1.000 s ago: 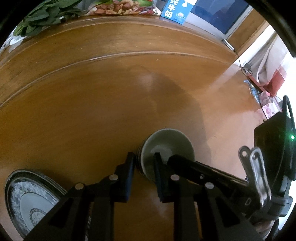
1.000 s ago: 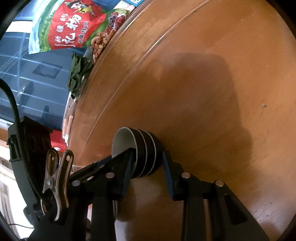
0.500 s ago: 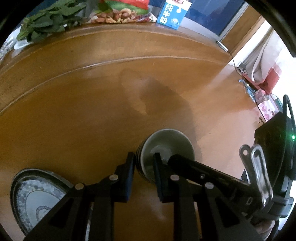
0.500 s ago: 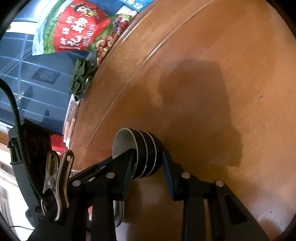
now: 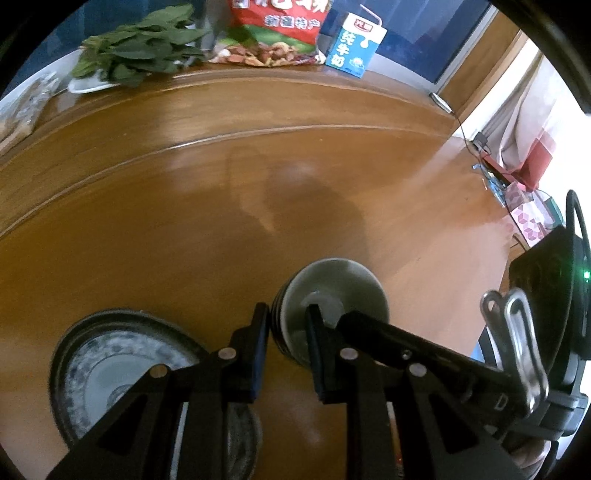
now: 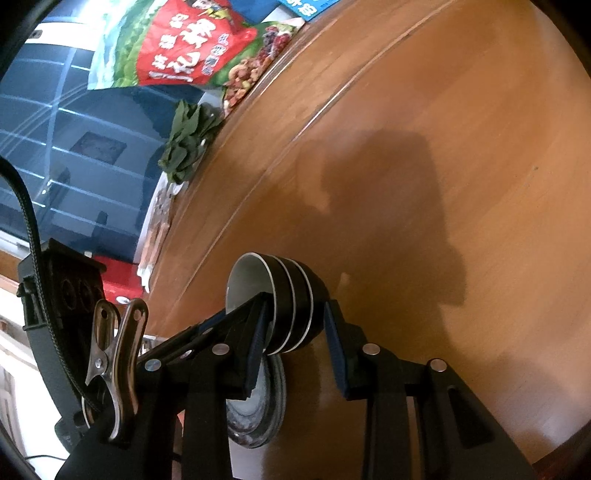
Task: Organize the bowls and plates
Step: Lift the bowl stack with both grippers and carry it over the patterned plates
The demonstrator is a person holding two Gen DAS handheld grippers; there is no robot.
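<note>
A stack of three dark bowls with pale insides (image 5: 340, 288) is held above the wooden table. My left gripper (image 5: 286, 332) is shut on the stack's near rim. My right gripper (image 6: 295, 325) is shut across the same stack (image 6: 291, 302), which lies on its side in that view. A stack of patterned plates (image 5: 110, 373) lies on the table at the lower left, below the bowls; in the right wrist view the plates (image 6: 266, 402) show under my fingers.
The round wooden table (image 5: 221, 184) has a raised ring groove. At its far edge lie leafy greens (image 5: 136, 62), a red snack bag (image 5: 273, 33) and a blue milk carton (image 5: 354, 44). The other gripper's body (image 5: 543, 295) is at the right.
Both grippers have lifted and pulled the bowl stack back toward the plates. The plates now sit closer under the bowls, and more of the table's far edge shows.
</note>
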